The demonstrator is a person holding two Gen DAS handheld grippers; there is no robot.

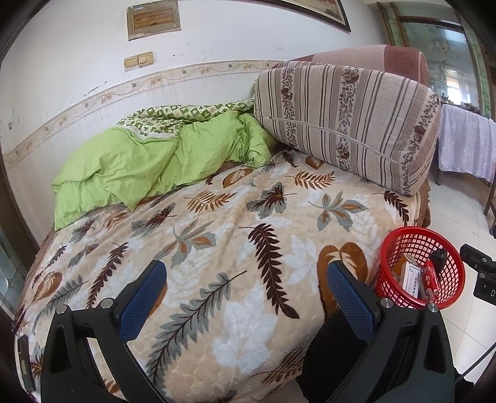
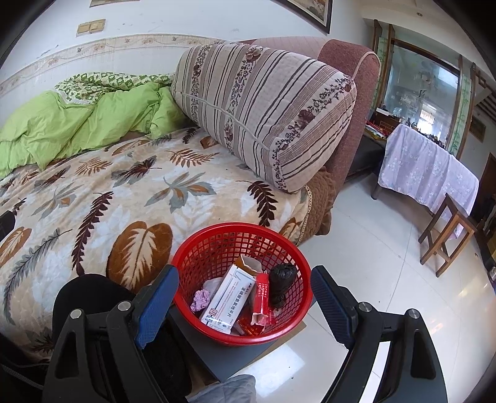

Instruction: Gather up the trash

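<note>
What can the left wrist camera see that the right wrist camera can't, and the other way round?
Only the left wrist view shows the left gripper, open over the leaf blanket, and a panel on the wall.

Only the right wrist view shows the right gripper, open above the basket, the purple wad inside it, and a wooden stool.

Both show the red basket, white box, striped cushion and green quilt.

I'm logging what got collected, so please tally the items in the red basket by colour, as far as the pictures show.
In the red basket, right wrist view:
White: 1, the medicine box
Red: 1, the wrapper
Black: 1, the bag roll
Purple: 1, the crumpled wad
Brown: 1, the torn carton
Total: 5 clearly visible; more scraps underneath cannot be separated.
</note>
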